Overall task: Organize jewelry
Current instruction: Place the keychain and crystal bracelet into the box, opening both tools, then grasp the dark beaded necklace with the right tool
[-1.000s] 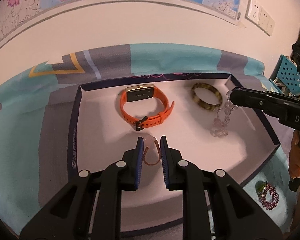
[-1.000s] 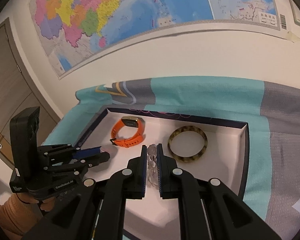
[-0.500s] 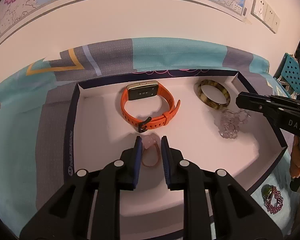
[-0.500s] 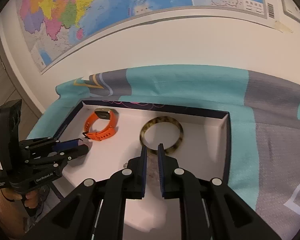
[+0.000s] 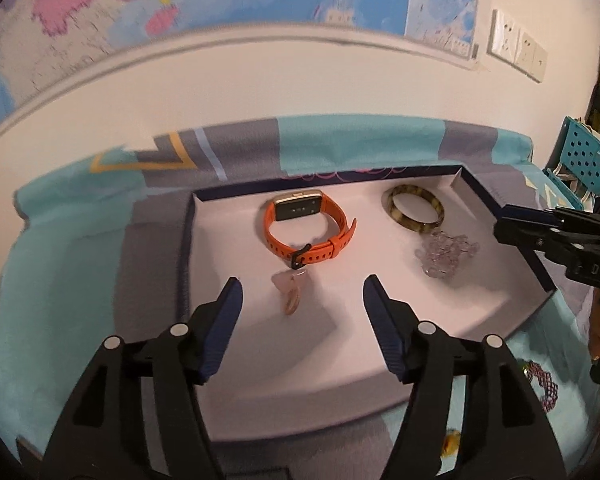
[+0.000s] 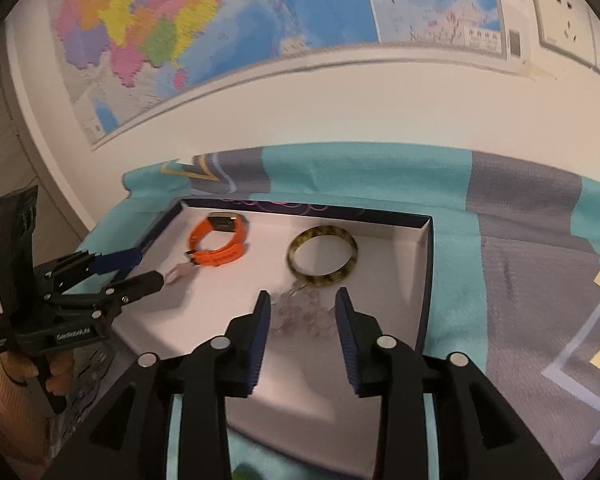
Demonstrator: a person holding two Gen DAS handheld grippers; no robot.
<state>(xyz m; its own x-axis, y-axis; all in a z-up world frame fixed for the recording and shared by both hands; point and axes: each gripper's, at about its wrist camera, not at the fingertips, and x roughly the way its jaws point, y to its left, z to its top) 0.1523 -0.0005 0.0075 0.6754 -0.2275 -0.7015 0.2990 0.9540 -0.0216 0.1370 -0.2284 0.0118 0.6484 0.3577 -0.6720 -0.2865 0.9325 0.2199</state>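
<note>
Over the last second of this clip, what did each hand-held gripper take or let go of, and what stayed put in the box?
Both let go. The left hand-held gripper has just opened, leaving the pink pendant lying in the box. The right hand-held gripper has just opened too, dropping the clear bead bracelet beside the tortoiseshell bangle. The orange watch and bangle stayed put.

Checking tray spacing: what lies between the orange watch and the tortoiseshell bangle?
Nothing: bare white tray floor separates the orange watch from the tortoiseshell bangle, clearest in the left wrist view.
</note>
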